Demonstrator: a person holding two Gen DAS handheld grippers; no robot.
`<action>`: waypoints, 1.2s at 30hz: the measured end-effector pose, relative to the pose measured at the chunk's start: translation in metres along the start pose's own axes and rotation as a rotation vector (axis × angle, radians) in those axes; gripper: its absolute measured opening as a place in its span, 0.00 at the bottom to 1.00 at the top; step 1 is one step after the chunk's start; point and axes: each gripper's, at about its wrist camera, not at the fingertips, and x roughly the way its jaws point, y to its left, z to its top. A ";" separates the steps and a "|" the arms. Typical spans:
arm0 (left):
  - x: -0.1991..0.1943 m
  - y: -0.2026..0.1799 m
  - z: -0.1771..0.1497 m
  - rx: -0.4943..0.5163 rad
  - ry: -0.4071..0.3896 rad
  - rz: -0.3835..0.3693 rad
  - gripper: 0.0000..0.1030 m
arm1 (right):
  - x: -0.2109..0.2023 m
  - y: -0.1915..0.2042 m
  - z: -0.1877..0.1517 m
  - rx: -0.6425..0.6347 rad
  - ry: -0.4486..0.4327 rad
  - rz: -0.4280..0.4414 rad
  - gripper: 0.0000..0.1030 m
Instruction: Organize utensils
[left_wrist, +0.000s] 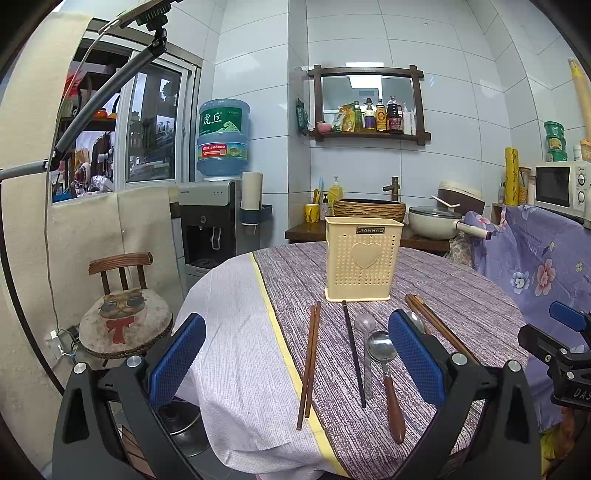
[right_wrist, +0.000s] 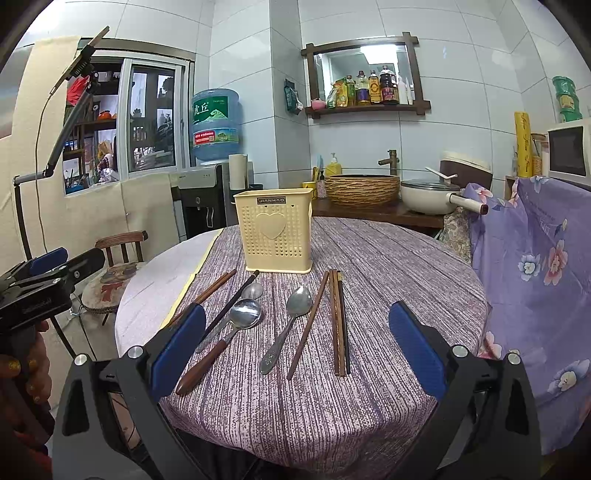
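A cream perforated utensil holder stands upright on the round table. In front of it lie a brown chopstick pair, a dark chopstick, a wooden-handled spoon, a small metal spoon, an all-metal spoon and several brown chopsticks. My left gripper is open and empty above the near table edge. My right gripper is open and empty, held above the near utensils.
The table wears a purple striped cloth over a white one. A chair with a cat cushion stands left. A floral purple sheet hangs right. A counter with basket and pot lies behind.
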 end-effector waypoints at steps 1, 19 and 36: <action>0.000 -0.001 0.000 -0.001 0.000 0.000 0.95 | 0.000 0.000 0.000 0.000 -0.001 0.000 0.95; 0.001 -0.002 0.001 0.000 0.001 -0.001 0.95 | 0.001 0.001 0.000 0.002 0.004 0.000 0.95; 0.003 0.001 -0.001 0.000 0.004 -0.005 0.95 | 0.002 0.000 -0.002 0.006 0.007 0.003 0.95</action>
